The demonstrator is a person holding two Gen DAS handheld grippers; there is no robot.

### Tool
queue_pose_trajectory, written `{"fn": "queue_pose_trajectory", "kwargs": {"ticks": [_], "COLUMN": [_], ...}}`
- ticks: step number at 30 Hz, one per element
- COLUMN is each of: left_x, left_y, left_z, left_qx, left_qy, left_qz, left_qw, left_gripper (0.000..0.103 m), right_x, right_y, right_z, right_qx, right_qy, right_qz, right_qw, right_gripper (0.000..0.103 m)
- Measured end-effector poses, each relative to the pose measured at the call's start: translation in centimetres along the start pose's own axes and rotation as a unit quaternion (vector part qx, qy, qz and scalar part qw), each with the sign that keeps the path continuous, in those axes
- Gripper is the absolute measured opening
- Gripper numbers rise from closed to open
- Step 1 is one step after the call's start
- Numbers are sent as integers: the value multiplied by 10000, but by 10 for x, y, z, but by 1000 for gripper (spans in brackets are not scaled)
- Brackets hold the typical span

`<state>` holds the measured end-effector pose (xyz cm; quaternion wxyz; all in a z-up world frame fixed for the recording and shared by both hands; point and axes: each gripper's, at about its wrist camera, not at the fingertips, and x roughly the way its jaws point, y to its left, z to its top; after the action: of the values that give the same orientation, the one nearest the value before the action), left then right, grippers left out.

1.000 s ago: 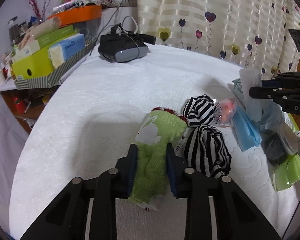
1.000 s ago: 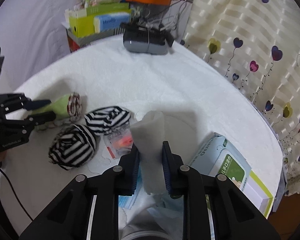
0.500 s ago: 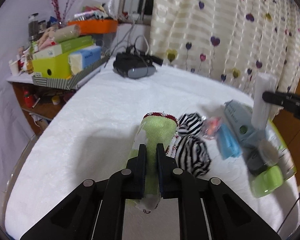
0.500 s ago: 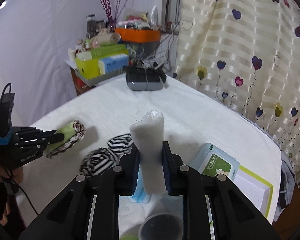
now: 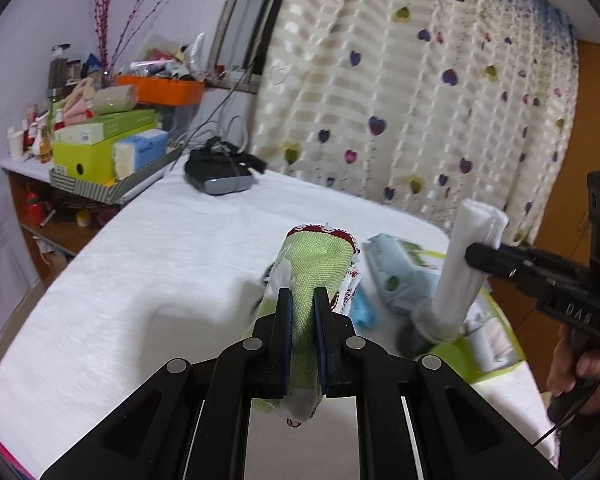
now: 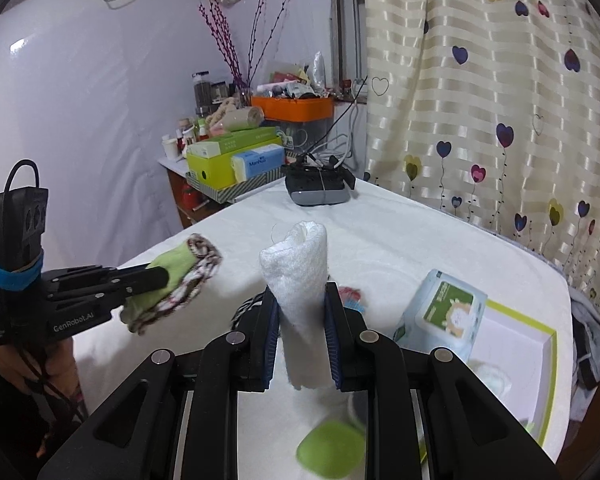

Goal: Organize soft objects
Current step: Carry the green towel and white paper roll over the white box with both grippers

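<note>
Up close, your left gripper is clamped on a rolled green cloth, held above the white table. The roll's long axis runs forward along the fingers, its red-and-white edged end pointing away from you and slightly up; its near end pokes out behind the pads, and the middle is hidden between them.

Your right gripper is pinching a rolled white towel, also lifted off the table. From its own camera the towel points forward and up; from the left camera it stands nearly upright, leaning a little to the right, with its lower end lost against blurred items below.

Below the two rolls the table is hard to read. A wipes pack with a green label lies on a white tray with a lime rim. A striped black-and-white bundle is mostly hidden behind the right gripper's finger, and a green blur near the bottom may be a lid. At the far edge sits a dark headset, beside a shelf with a yellow-green box.
</note>
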<state>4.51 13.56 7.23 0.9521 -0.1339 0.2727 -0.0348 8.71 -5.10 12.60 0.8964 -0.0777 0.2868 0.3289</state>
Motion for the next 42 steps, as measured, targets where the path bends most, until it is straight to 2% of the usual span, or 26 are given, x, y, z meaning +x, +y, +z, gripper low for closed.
{"fn": "queue_pose_trajectory", "kwargs": {"ticks": [7, 14, 29, 42], "left_x": [-18, -22, -18, 2], "left_y": [-30, -57, -88, -124], "left_z": [-8, -14, -16, -23], "left_qx": [87, 264, 472, 681], "left_qy": [-123, -67, 56, 310], "left_qz": [-405, -738, -991, -1284], "left_qw": [9991, 9969, 9939, 9889], "left_gripper": [9, 10, 10, 10], "right_x": [-31, -53, -74, -89], "right_y": [6, 2, -14, -47], "right_z": [-15, -26, -41, -60], "right_qx": [138, 307, 553, 905], "right_qy": [-142, -260, -360, -324], "right_qz": [-113, -271, -422, -695], "right_qw": [9997, 9988, 9969, 9929], "right_gripper": [22, 22, 22, 22]}}
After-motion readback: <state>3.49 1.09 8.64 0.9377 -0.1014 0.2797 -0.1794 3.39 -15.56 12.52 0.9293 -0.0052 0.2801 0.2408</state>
